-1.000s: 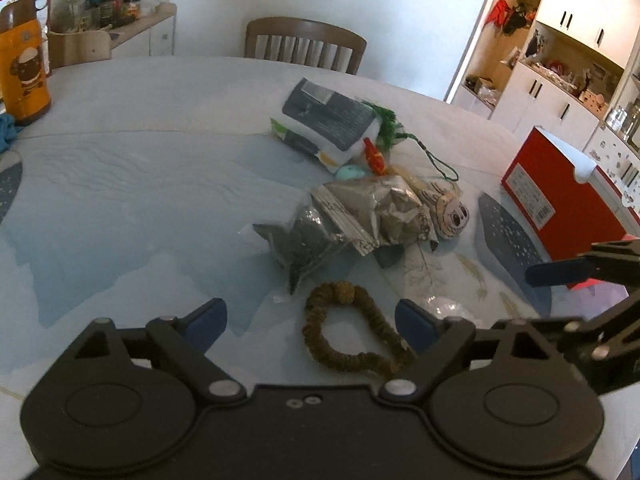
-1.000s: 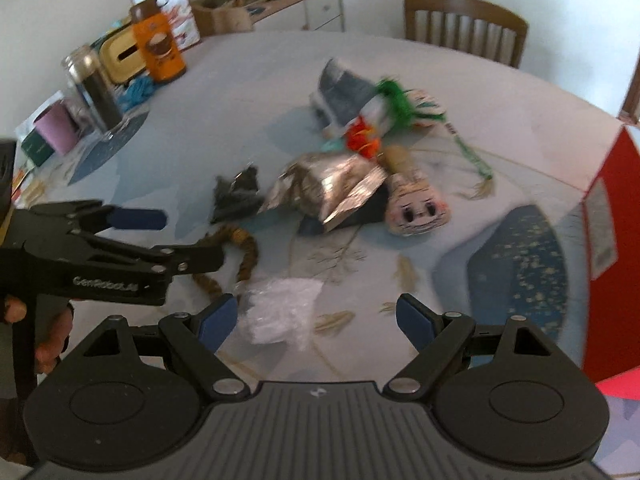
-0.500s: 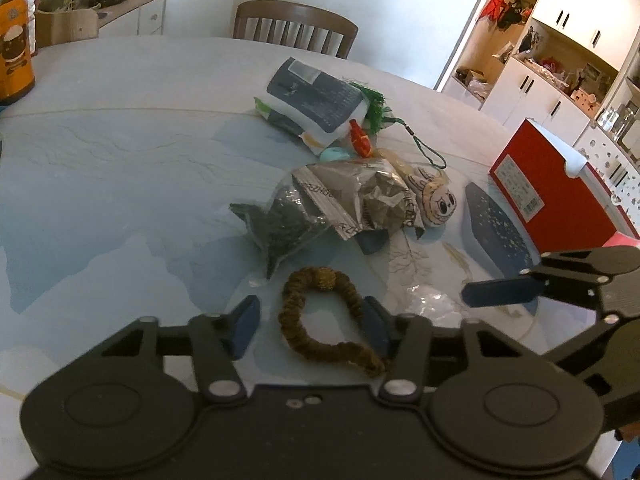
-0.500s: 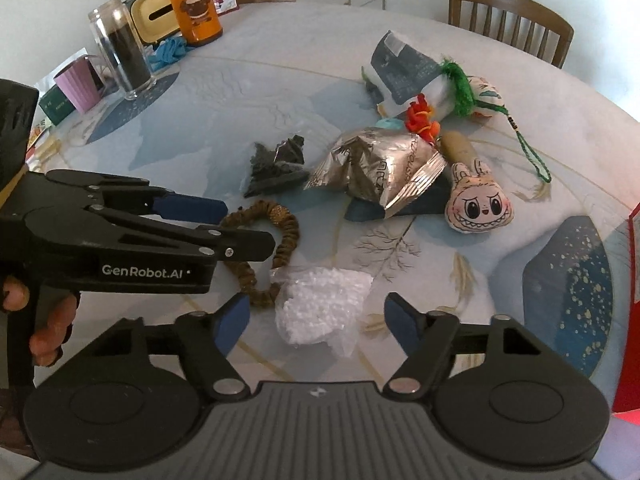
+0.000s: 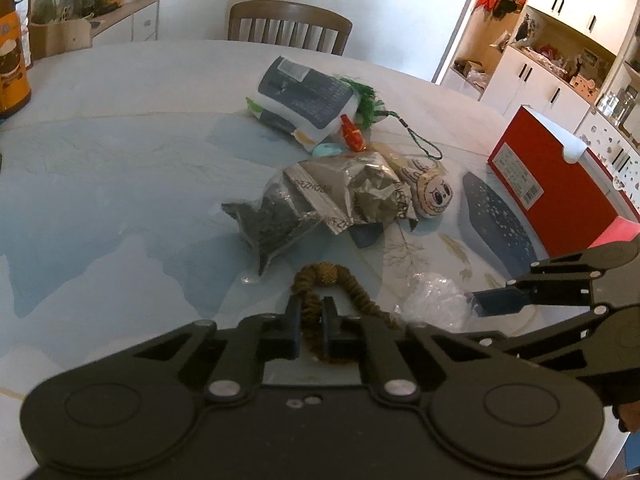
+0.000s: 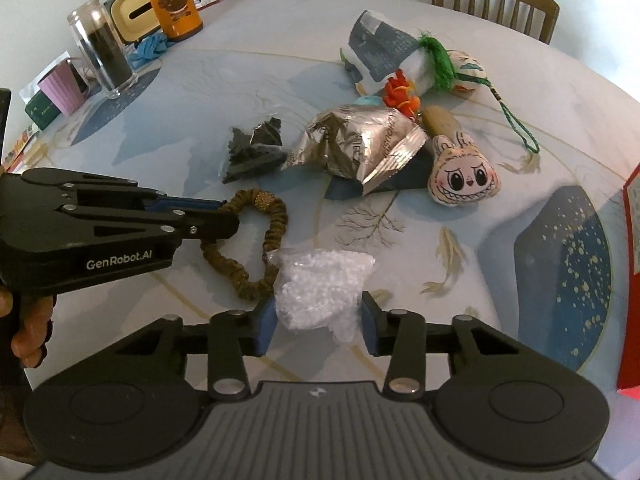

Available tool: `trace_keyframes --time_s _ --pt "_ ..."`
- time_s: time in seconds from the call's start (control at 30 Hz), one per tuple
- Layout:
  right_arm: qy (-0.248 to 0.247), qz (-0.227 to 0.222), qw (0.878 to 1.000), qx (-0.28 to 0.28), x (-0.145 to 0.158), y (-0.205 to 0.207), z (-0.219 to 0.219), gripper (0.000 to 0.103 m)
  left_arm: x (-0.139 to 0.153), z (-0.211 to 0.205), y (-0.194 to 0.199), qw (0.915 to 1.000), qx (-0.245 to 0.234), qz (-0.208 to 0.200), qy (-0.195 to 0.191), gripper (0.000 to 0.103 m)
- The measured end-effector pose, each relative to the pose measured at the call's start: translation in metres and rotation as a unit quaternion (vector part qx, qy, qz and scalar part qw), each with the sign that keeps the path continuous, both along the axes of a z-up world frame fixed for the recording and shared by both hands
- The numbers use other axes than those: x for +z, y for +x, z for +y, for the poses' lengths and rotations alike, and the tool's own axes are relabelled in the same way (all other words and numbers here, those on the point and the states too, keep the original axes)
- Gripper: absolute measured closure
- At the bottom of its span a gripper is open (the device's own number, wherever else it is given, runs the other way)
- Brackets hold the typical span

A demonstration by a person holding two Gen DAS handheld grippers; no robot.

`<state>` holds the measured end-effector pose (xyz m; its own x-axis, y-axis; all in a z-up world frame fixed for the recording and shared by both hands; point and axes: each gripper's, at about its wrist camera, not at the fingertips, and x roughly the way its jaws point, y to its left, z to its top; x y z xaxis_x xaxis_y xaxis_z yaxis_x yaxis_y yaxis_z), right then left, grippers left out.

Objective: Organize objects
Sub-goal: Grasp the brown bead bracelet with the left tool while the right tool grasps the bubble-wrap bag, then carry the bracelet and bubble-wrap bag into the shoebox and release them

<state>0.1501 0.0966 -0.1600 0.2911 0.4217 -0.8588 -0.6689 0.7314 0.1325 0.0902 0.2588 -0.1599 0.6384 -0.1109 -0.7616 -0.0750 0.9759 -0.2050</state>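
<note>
L tool [image 5: 311, 322]: clamped on brown scrunchie [image 5: 344, 280], pinching one side of the loop; rest of loop lies on worktop [image 5: 120, 184].
R tool [image 6: 318, 326]: jaws apart, one each side of clear bag of white bits [image 6: 320, 284]; left pad looks to touch the bag, right pad a bit off it; not squeezing.
Scrunchie vs bag: touching/just beside, scrunchie on L side of bag in R wrist view.
Mid worktop: silver foil pouch [image 6: 356, 140] w/ dark crumpled bag [image 6: 254, 152] beside it, bunny-face plush [image 6: 464, 176] on its other side.
Far side: blue-white packet [image 5: 304, 96], green tassel [image 6: 434, 60].
R edge: red box [image 5: 548, 184].
Person: hand [image 6: 28, 332] on L tool handle.
</note>
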Motion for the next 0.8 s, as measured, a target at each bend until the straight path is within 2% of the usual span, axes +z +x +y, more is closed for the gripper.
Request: trace_keyframes --time_s 0.3,0.8 --pt "0.024 -0.001 0.999 -0.027 0.016 -0.006 -0.025 0.067 0.019 -0.013 -0.003 0.9996 -0.019 -0.022 -0.001 0.097" --pt "0.058 -0.035 0.993 -0.093 0.079 -0.010 -0.093 0.067 0.084 -0.060 0.004 0.9933 -0.072 -0.079 -0.044 0.097"
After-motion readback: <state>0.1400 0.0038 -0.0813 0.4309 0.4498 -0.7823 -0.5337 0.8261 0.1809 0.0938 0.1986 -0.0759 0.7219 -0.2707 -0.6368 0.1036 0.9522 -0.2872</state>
